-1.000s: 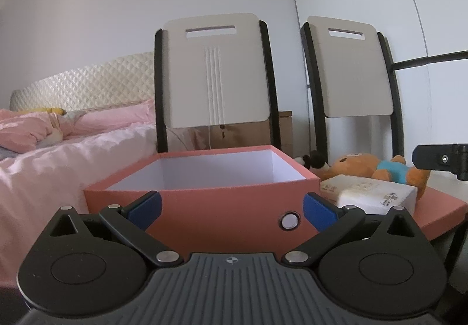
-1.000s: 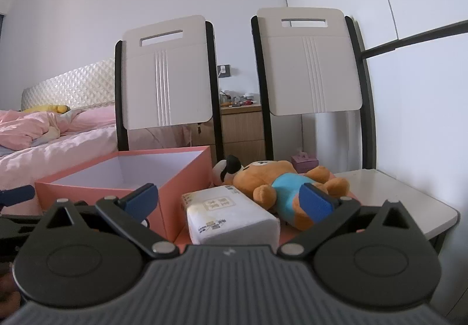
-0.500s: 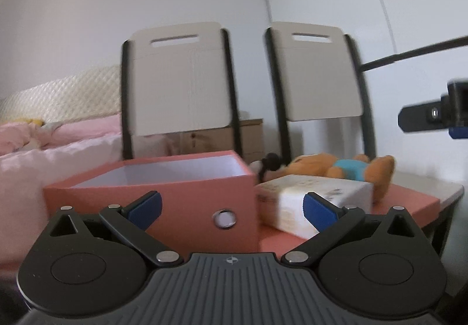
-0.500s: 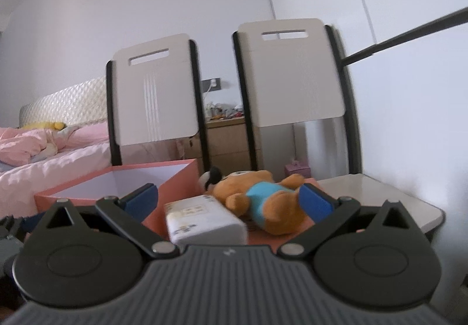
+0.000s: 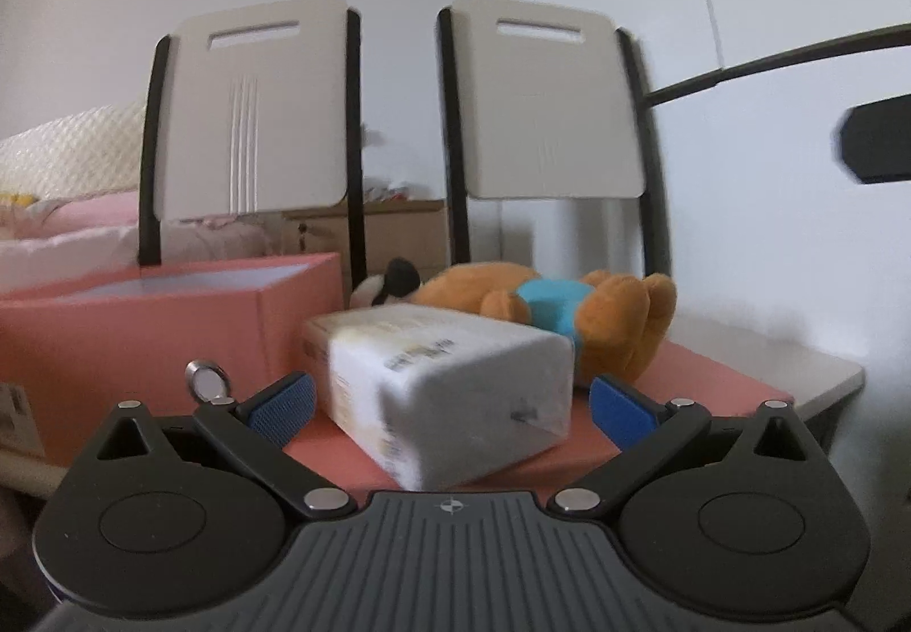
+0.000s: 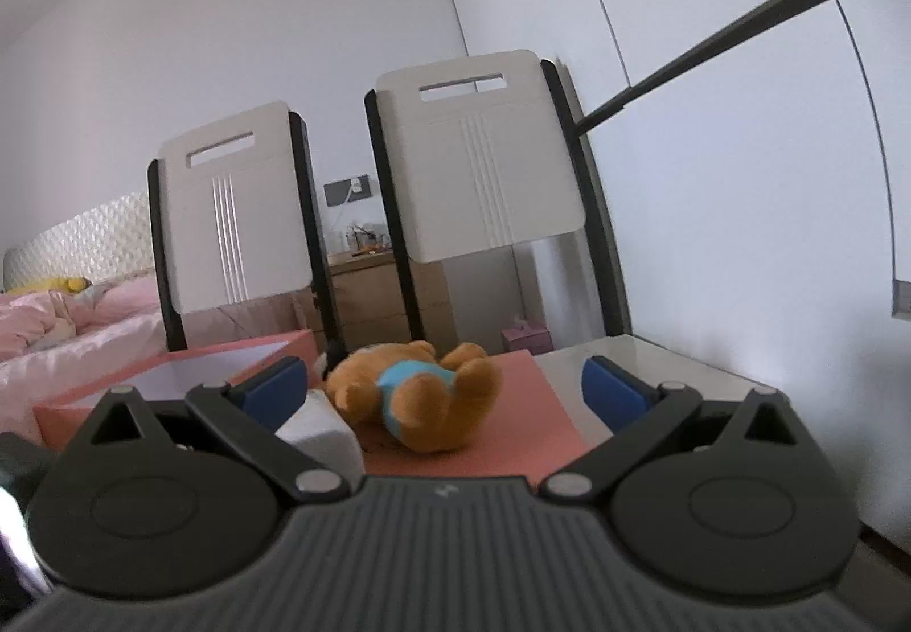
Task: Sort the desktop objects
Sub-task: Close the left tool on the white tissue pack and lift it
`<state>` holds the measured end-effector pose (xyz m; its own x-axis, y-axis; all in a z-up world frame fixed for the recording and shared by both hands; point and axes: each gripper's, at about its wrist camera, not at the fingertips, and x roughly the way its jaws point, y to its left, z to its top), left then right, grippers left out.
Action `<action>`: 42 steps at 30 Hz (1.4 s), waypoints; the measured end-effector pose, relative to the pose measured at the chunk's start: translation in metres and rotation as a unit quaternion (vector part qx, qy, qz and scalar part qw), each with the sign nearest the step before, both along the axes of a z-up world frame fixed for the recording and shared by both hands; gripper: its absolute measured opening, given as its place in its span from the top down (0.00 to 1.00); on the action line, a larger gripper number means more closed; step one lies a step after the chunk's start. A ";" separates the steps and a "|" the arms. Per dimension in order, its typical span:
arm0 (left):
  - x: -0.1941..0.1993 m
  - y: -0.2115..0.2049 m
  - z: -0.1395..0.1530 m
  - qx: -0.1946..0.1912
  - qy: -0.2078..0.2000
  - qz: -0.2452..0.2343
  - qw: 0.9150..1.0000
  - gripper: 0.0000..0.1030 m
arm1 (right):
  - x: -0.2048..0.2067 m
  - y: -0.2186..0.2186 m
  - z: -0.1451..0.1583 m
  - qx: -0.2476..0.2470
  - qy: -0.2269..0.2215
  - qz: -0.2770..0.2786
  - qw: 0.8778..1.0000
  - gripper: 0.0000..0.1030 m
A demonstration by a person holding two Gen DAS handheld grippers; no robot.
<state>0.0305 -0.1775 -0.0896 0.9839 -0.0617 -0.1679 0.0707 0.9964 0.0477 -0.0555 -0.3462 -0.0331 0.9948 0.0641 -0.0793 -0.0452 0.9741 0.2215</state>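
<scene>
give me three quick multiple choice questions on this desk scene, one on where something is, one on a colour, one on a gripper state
1. Where does the white wrapped tissue pack lie?
A. inside the open pink cardboard box
B. on the flat pink lid, beside the box
C. on the bed

2. What colour is the shirt on the orange plush bear?
A. red
B. green
C. light blue

3. How does the left gripper stand?
A. open, holding nothing
B. shut on the pack
C. shut on the bear

Answers:
1 B: the pack rests on the pink lid, right of the open pink cardboard box.
2 C: its torso is light blue.
3 A: its blue pads sit wide apart, either side of the pack.
</scene>
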 end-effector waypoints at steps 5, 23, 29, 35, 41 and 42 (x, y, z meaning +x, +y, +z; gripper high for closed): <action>0.010 -0.021 -0.008 -0.006 0.001 0.053 0.999 0.00 | -0.006 -0.014 -0.006 0.005 0.005 -0.003 1.000 0.00; 0.018 -0.023 -0.004 -0.016 -0.011 0.140 0.990 0.00 | -0.010 -0.015 -0.010 0.015 0.007 0.029 0.999 0.00; 0.016 -0.012 -0.004 -0.024 -0.003 0.125 0.992 0.00 | -0.007 -0.008 -0.008 0.012 0.010 0.035 0.999 0.00; 0.023 -0.018 -0.008 -0.027 0.004 0.115 0.993 0.00 | -0.004 -0.004 -0.008 0.009 0.014 0.040 0.999 0.00; 0.029 -0.024 -0.009 -0.026 -0.001 0.129 0.991 0.00 | -0.004 -0.006 -0.009 0.013 0.013 0.040 0.999 0.00; 0.030 -0.025 -0.009 -0.030 0.001 0.132 0.991 0.00 | -0.004 -0.006 -0.009 0.015 0.013 0.040 0.999 0.00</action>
<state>0.0604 -0.2028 -0.0987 0.9670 0.1870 -0.1731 -0.1920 0.9813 -0.0121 -0.0598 -0.3526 -0.0423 0.9839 0.1466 -0.1021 -0.1170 0.9607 0.2519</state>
